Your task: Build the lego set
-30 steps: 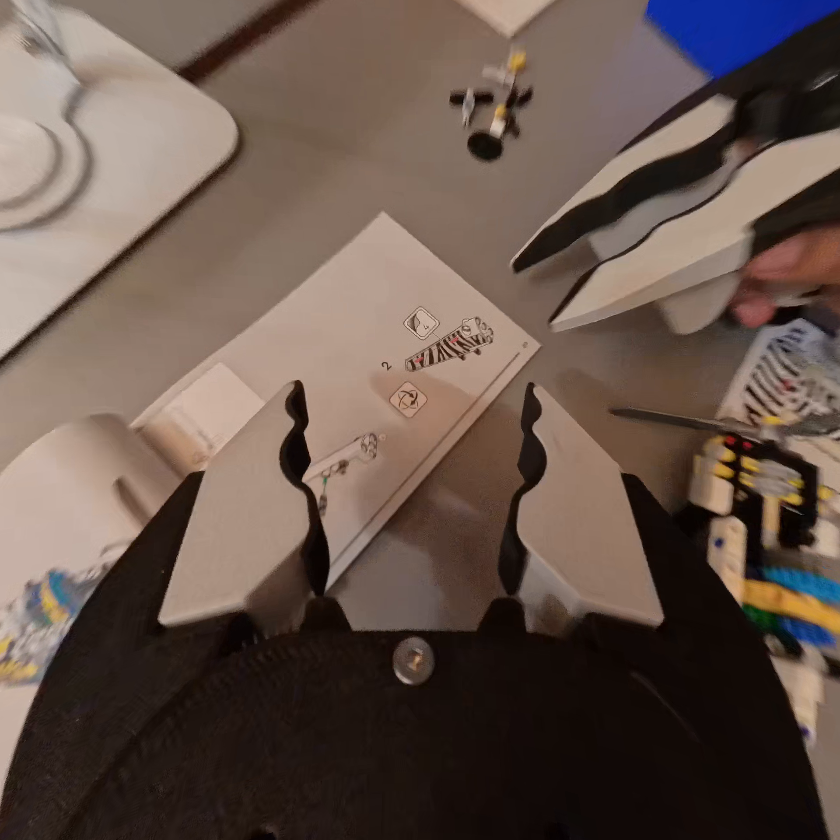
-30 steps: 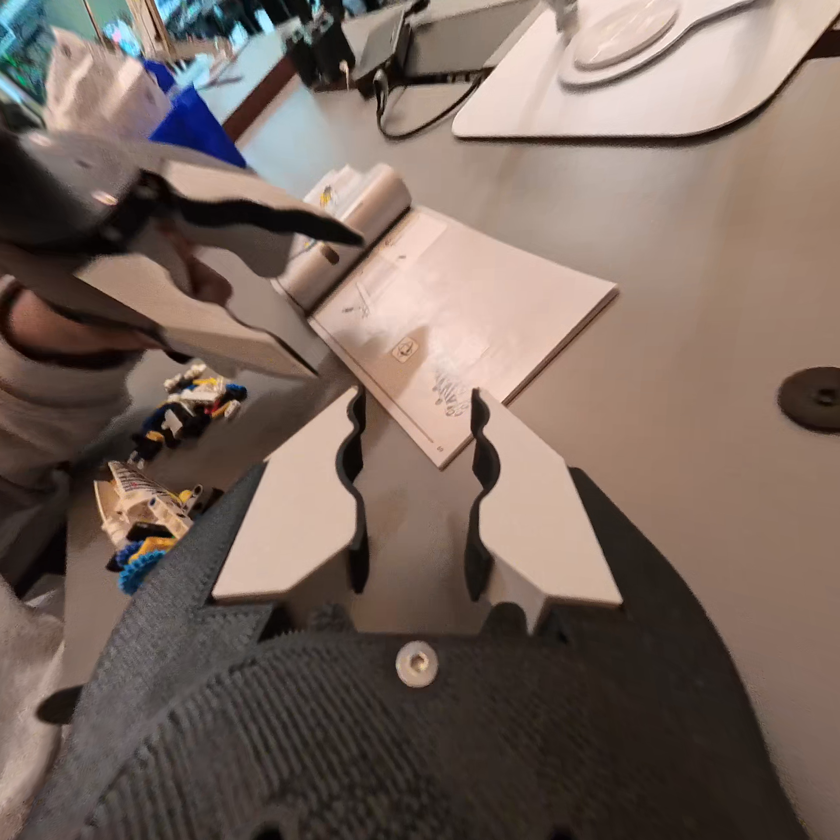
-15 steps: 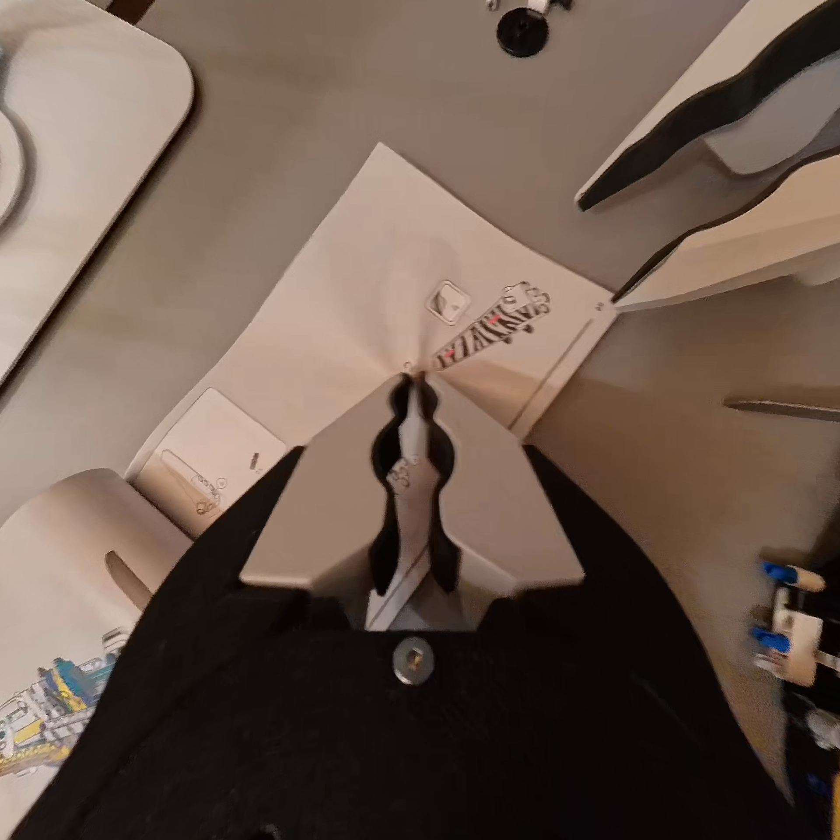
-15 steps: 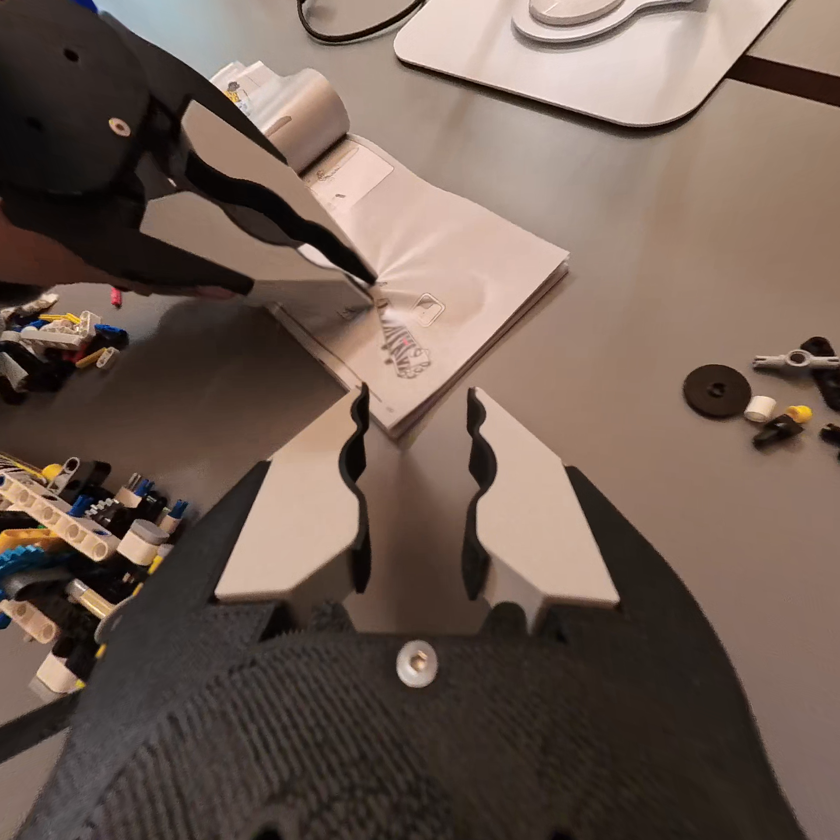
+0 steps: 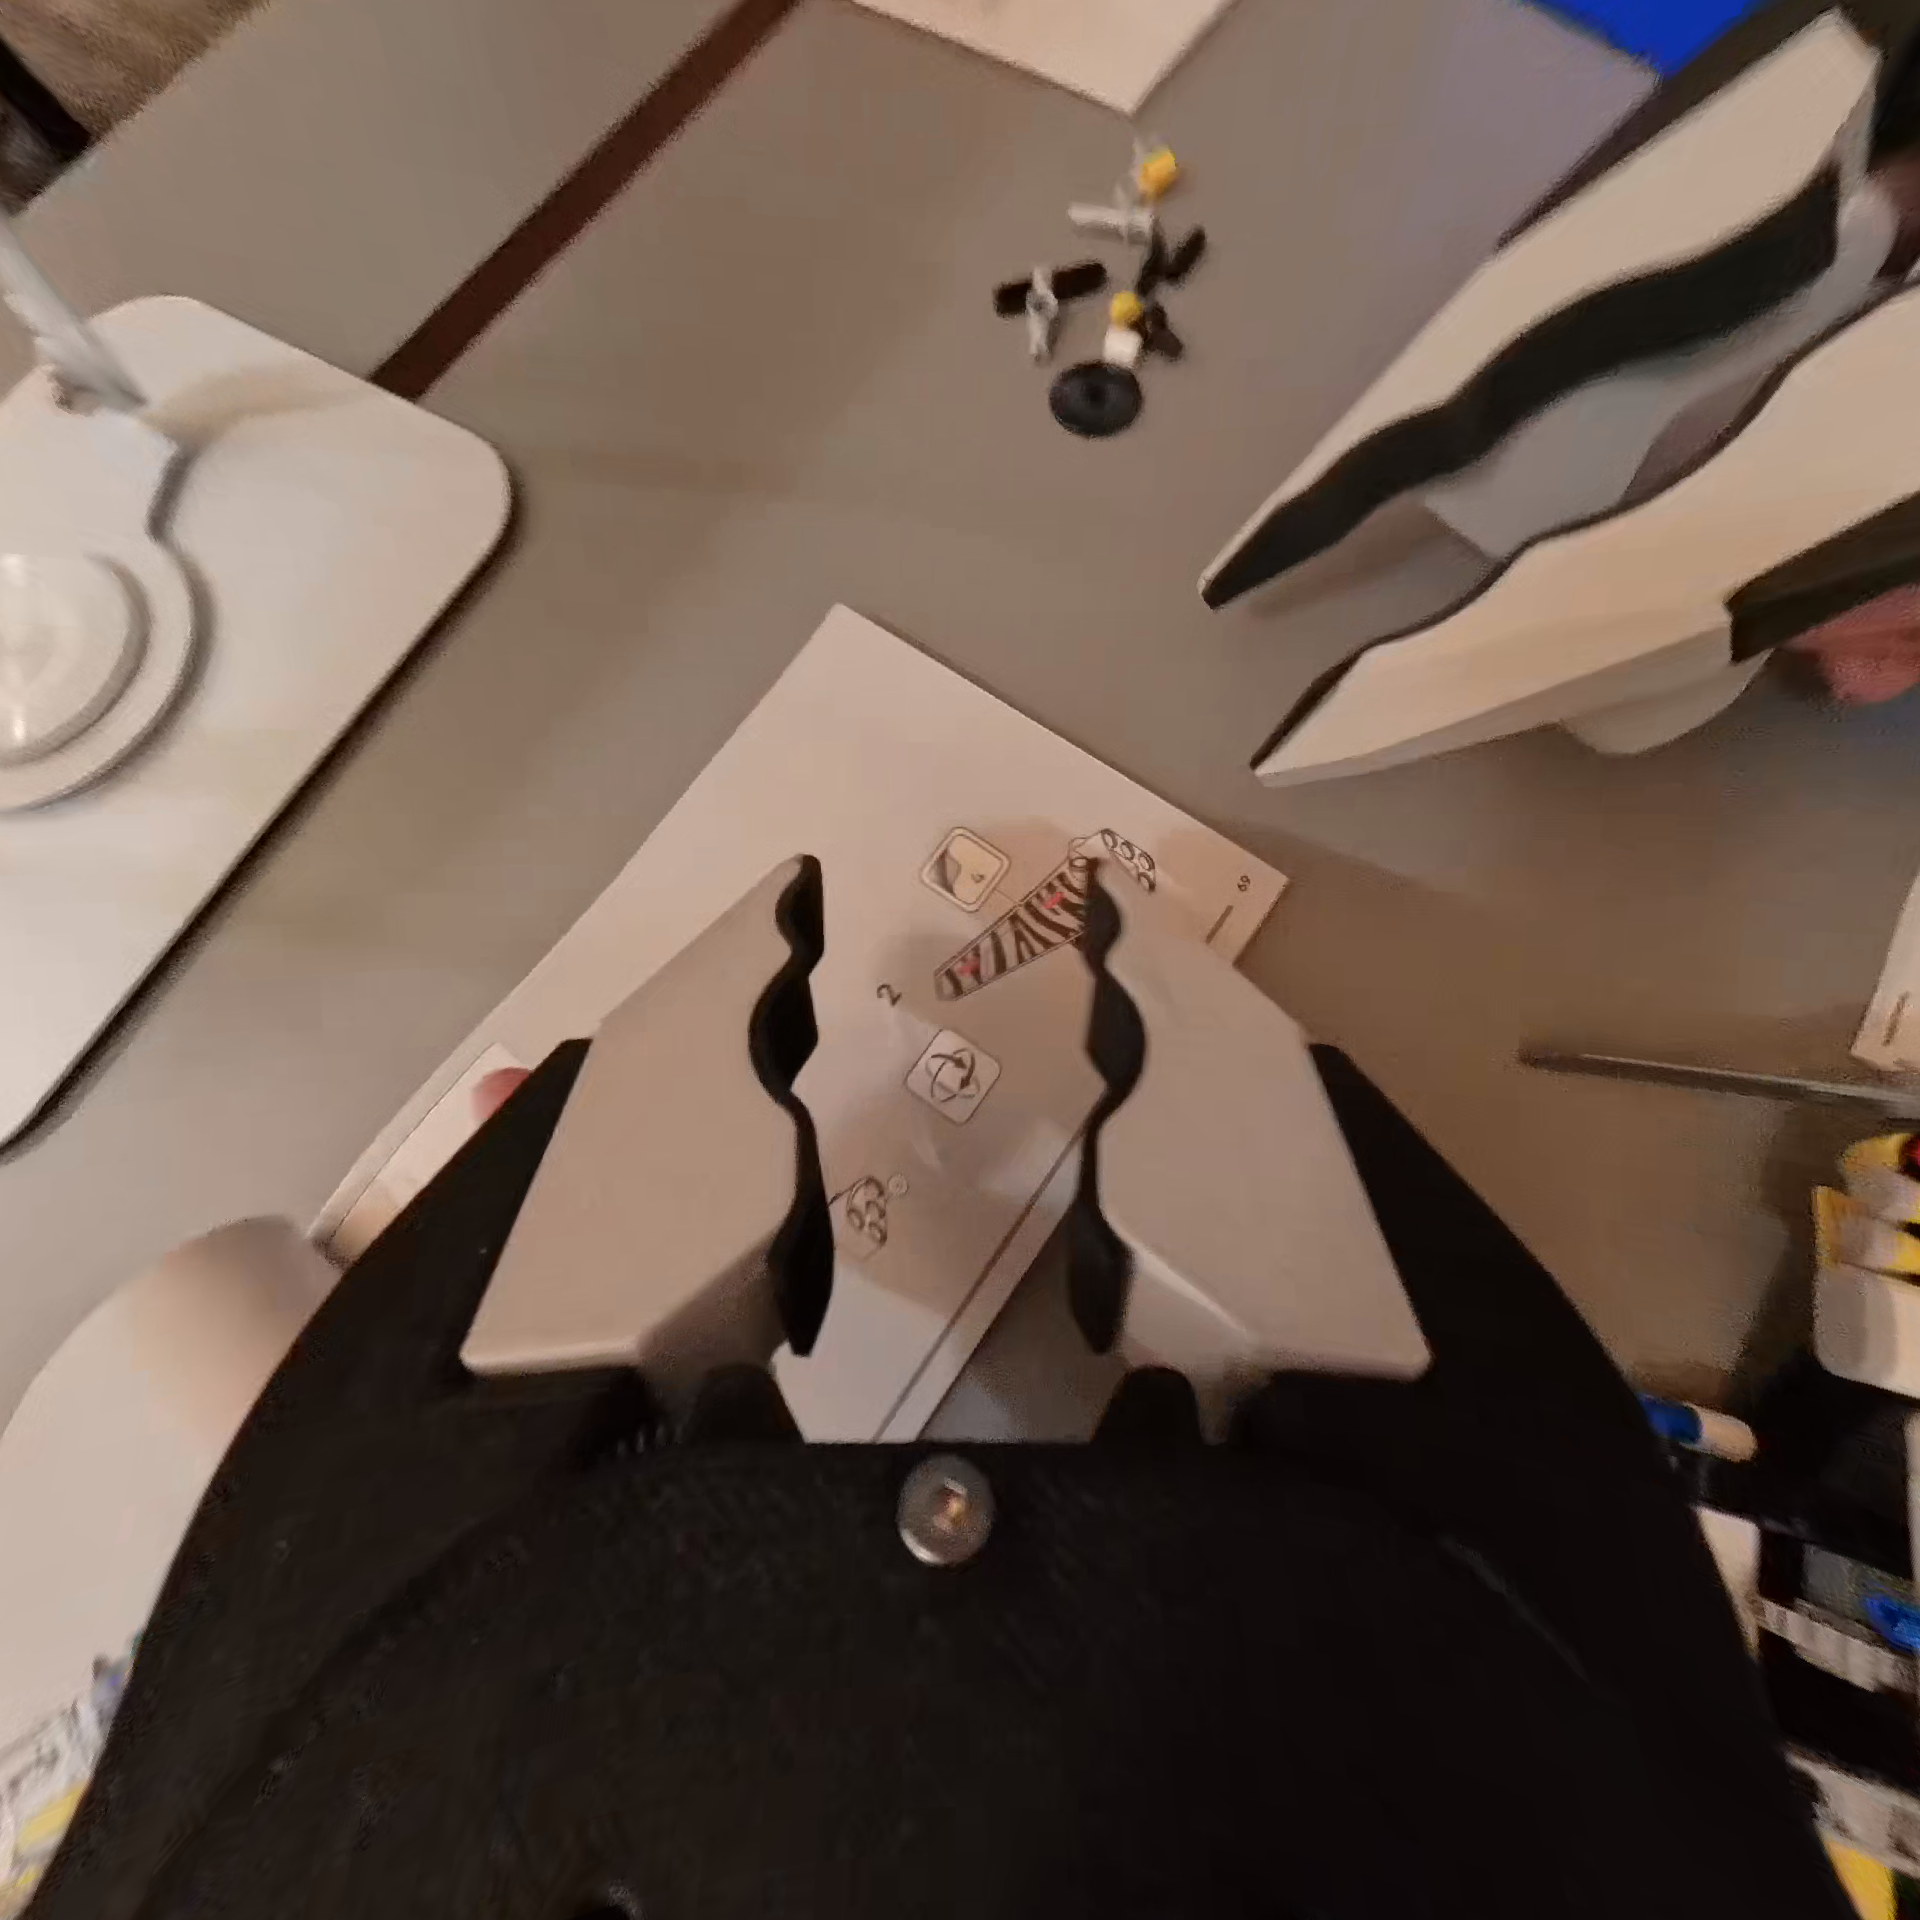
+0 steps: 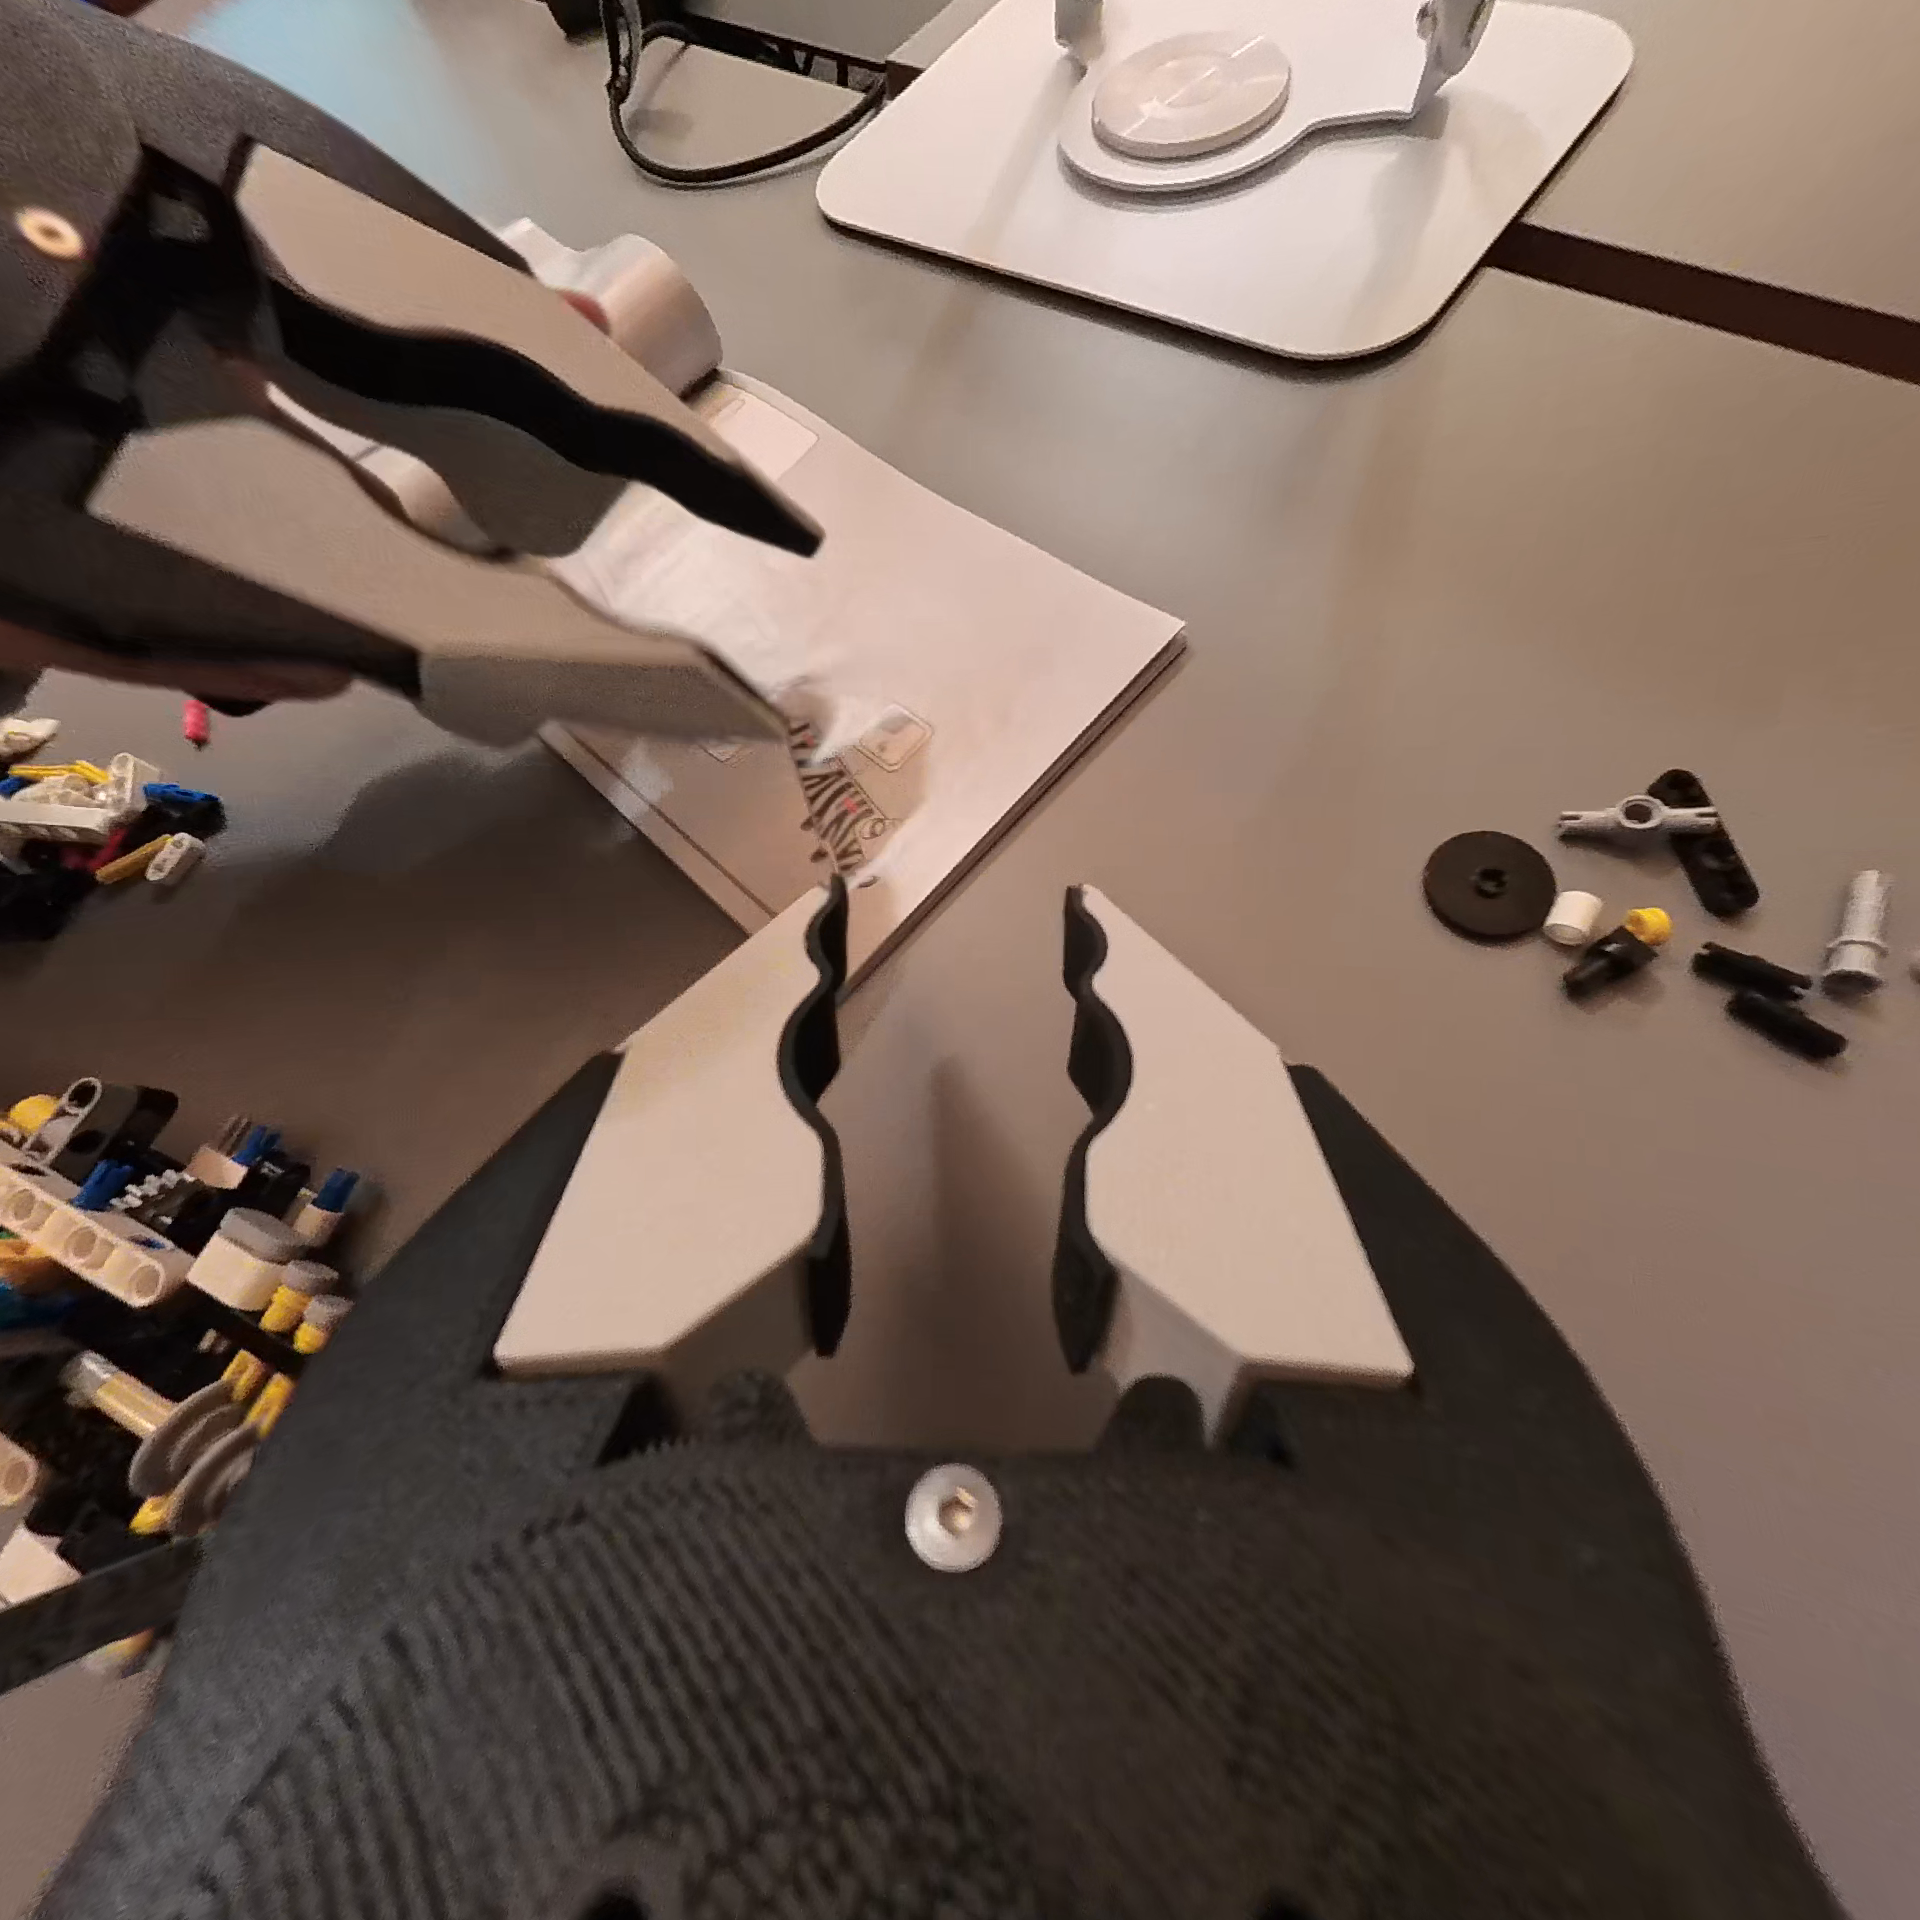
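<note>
White paper instruction booklet (image 5: 873, 790) lying open on grey table (image 5: 831, 436), left tongs (image 5: 951, 883) hovering over it, apart and empty; right tongs (image 6: 951, 899) likewise apart. Probably consulting the page; next, fetching loose black and grey pieces (image 6: 1642, 904).

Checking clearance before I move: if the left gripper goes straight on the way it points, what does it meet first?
Most likely the open white instruction booklet lying on the grey table. The left gripper, jaws open, points down onto its printed page; height above the page is unclear.
</note>
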The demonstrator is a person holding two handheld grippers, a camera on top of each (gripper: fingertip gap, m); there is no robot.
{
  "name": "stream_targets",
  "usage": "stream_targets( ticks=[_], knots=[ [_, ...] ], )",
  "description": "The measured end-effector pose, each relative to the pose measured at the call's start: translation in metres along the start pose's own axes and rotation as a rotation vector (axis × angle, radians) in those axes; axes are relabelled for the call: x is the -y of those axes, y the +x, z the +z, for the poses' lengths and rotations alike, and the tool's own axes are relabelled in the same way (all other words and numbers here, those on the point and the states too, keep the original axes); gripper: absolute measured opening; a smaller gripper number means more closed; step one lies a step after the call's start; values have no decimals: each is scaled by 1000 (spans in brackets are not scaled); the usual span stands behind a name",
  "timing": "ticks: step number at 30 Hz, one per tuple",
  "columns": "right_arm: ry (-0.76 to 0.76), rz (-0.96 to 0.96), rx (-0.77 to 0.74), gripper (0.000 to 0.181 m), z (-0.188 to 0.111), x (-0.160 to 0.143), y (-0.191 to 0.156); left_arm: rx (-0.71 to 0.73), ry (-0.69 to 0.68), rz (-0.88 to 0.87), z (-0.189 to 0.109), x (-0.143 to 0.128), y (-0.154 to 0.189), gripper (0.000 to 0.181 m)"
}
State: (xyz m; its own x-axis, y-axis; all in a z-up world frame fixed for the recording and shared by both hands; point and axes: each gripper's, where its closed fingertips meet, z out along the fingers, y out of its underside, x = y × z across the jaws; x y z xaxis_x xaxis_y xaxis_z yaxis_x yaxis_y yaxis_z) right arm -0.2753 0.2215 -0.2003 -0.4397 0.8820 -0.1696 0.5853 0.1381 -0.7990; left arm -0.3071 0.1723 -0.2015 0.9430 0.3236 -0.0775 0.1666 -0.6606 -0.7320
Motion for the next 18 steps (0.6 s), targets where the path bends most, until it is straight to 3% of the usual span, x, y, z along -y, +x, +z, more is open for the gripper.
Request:
stream_targets(
  ticks=[2,4,11,16,18],
  knots=[
    [-10,-6,-13,39,0,-2,3,-48,-58,9,12,-6,11,73],
    [-16,4,1,38,1,-4,2,-102,-140,-54,19,-16,20,112],
    [-7,38,50,35,0,-1,-5,-41,-188,-45,23,-25,12,109],
    [1,30,46,36,-2,1,-6,-57,-203,-29,21,-22,23,86],
    [3,29,46,35,-2,1,-6,-58,-201,-31,21,-22,23,85]
  ],
)
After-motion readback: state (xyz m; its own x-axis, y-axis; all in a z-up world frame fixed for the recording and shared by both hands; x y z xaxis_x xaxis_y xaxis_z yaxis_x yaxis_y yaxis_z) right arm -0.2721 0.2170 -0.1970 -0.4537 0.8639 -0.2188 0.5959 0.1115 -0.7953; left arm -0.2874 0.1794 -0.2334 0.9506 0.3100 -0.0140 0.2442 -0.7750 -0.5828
